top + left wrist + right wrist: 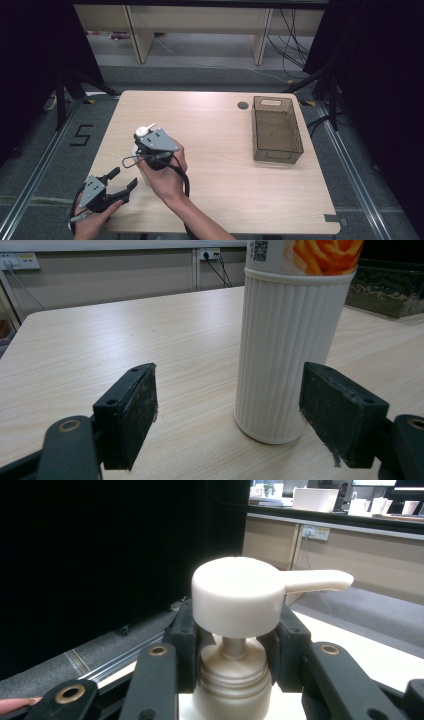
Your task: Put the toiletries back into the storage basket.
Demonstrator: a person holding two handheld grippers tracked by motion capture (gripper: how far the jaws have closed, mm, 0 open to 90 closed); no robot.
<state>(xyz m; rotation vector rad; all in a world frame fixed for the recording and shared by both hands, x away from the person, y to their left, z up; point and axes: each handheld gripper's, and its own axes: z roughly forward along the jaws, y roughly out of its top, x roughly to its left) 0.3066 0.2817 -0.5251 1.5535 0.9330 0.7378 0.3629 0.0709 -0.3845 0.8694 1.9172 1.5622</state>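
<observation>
The white pump bottle stands upright on the table, its long axis vertical. The right gripper has its jaws narrowed around the bottle's neck just under the pump head, pads against the collar, so it holds the top. The left gripper waits wide open near the bottle's ribbed base, holding nothing. In the high view the right hand hides most of the bottle; whether the grip is firm I cannot tell.
</observation>
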